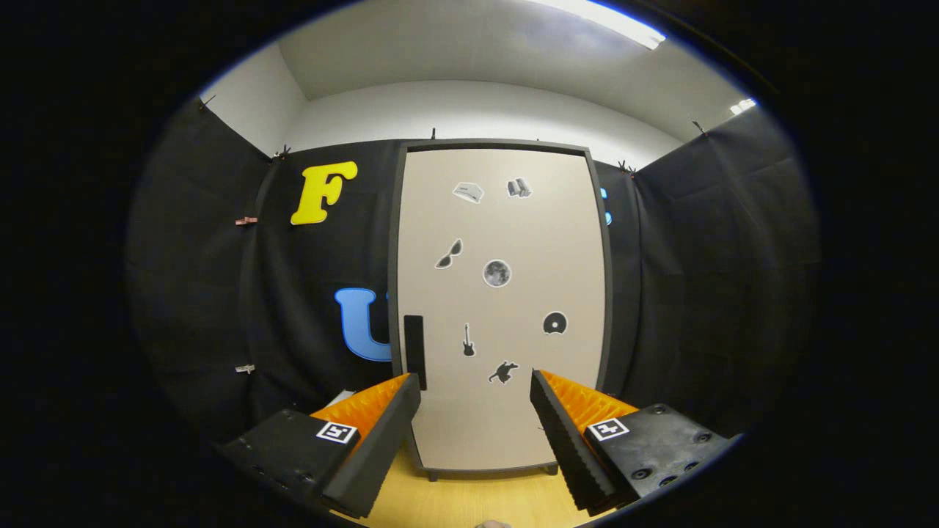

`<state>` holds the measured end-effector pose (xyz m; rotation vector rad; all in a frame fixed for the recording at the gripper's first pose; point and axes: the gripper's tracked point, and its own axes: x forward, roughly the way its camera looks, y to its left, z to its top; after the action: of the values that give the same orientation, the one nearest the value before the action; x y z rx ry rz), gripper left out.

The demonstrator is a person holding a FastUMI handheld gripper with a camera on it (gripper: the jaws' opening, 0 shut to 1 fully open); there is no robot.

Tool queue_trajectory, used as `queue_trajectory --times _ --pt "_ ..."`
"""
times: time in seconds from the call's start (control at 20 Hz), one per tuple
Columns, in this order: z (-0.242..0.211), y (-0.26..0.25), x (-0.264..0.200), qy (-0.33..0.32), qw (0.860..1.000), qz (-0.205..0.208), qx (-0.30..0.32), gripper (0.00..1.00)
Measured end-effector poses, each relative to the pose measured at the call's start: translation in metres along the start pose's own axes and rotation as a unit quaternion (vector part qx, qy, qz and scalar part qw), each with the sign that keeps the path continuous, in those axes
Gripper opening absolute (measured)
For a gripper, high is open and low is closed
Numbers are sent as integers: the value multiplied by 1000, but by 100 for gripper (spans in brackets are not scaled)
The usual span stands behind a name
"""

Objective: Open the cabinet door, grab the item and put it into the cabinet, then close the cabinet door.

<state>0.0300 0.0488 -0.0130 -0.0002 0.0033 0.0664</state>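
A tall cabinet stands upright on the wooden table, straight ahead of my fingers. Its beige door (506, 242) is closed and carries several small dark stickers. A dark vertical handle (414, 350) sits low on the door's left edge, just above my left fingertip. My gripper (475, 385) is open, its two fingers spread wide with nothing between them; the lower part of the door shows through the gap. The cabinet is a short way beyond the fingertips, not touched.
The wooden tabletop (469, 502) runs from under the fingers to the cabinet's dark base (488, 471). A small pale thing (340, 397) peeks out behind the left finger. Black cloth walls close in on both sides and behind the cabinet.
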Motion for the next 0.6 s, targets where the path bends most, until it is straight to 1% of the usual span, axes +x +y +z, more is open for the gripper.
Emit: queue_trajectory --times 0.25,0.6 --pt "-2 27 26 -8 1000 15 5 98" --pt "-10 50 68 -12 1000 21 16 98"
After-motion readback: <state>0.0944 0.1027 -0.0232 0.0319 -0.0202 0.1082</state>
